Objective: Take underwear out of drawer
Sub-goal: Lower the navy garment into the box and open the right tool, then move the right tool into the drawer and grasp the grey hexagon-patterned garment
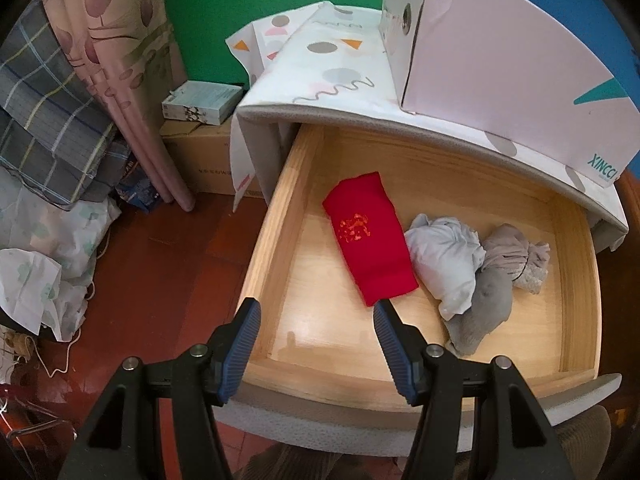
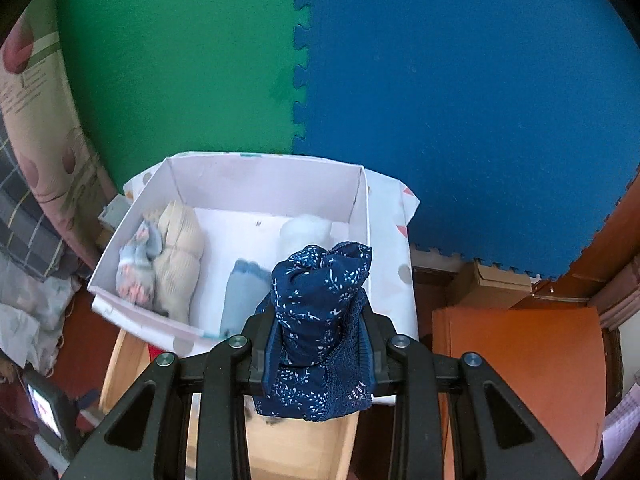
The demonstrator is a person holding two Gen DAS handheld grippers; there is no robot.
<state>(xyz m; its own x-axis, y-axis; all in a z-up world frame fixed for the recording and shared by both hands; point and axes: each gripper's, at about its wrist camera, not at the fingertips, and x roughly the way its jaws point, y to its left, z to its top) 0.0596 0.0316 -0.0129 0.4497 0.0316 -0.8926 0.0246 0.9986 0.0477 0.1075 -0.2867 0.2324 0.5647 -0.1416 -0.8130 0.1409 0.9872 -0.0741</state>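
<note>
- Underwear in dark blue with a small white print (image 2: 320, 320) is clamped between the closed jaws of the right hand-held gripper (image 2: 320, 344); the bunched cloth stands up above the fingers and hangs below them, with a lace edge on its right side.
- Behind and just beyond that bundle, in the right wrist view, a white cardboard box (image 2: 264, 176) stands open on the cabinet top; it holds a beige roll (image 2: 180, 256), a grey-and-pink bundle (image 2: 138, 268), a light blue roll (image 2: 240, 296) and a white piece (image 2: 304, 228).
- Below the box, part of the wooden drawer (image 2: 120, 364) shows under the right hand-held gripper.
- The left hand-held gripper (image 1: 316, 312) hangs over the near left part of the drawer (image 1: 280, 216), its jaws about half open with nothing between them; the blue ribbed pads (image 1: 244, 344) touch no cloth.
- In the left wrist view the drawer is pulled out and three pieces lie on its floor: a red folded piece with an orange mark (image 1: 366, 236), a pale blue crumpled piece (image 1: 444, 260) touching its right edge, and a grey-beige piece with a lace trim (image 1: 504, 272) against that one.
- A patterned cloth (image 1: 332, 76) covers the cabinet top above the drawer, and the box (image 1: 500, 52) stands on it.
- Green (image 2: 180, 60) and blue (image 2: 460, 80) foam mats cover the wall behind.
</note>
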